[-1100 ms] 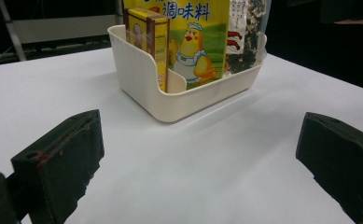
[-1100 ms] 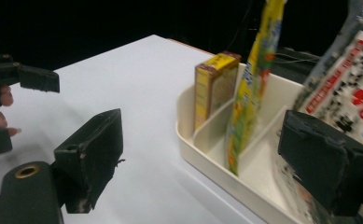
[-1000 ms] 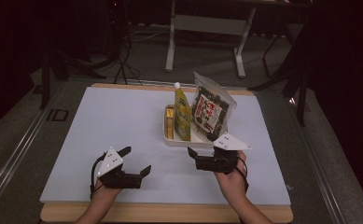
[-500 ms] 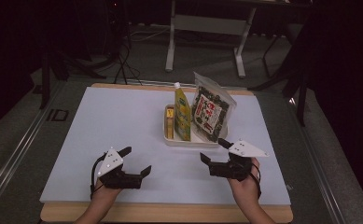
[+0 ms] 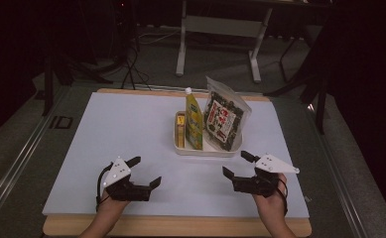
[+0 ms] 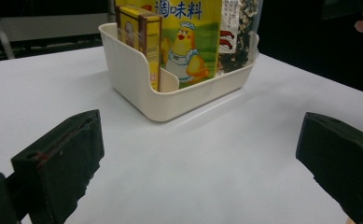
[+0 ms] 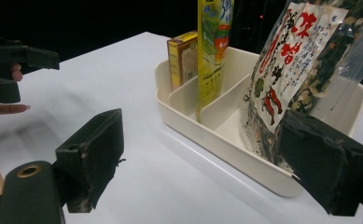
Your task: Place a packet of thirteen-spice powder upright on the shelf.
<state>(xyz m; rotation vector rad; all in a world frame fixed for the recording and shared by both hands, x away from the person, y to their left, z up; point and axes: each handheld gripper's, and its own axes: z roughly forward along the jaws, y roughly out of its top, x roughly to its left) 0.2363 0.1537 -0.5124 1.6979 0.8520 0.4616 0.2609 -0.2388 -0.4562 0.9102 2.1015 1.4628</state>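
High view: a white tray [image 5: 206, 149] is seen in the middle of the white table [image 5: 106, 139], with three things stood up in it.
Left gripper [image 5: 140, 174]: it is held low near the front edge, well apart from the tray. Its jaws are spread wide and nothing is held.
Right gripper [image 5: 236, 165]: it is held just in front of the tray's right corner. Its jaws are spread wide too, and nothing is held.
Seaweed bag [image 7: 291, 70]: it is leaned in the right part of the tray and is nearest to the right gripper.
How the bag may feel: light, soft and crinkly, maybe slippery. The bits inside could be crushed.
Where it should be held: by the flat top edge, with a soft pinch.
Yellow bottle [image 5: 194, 122]: it is stood in the middle part.
Small box [image 6: 139, 35]: it is stood in the left part.
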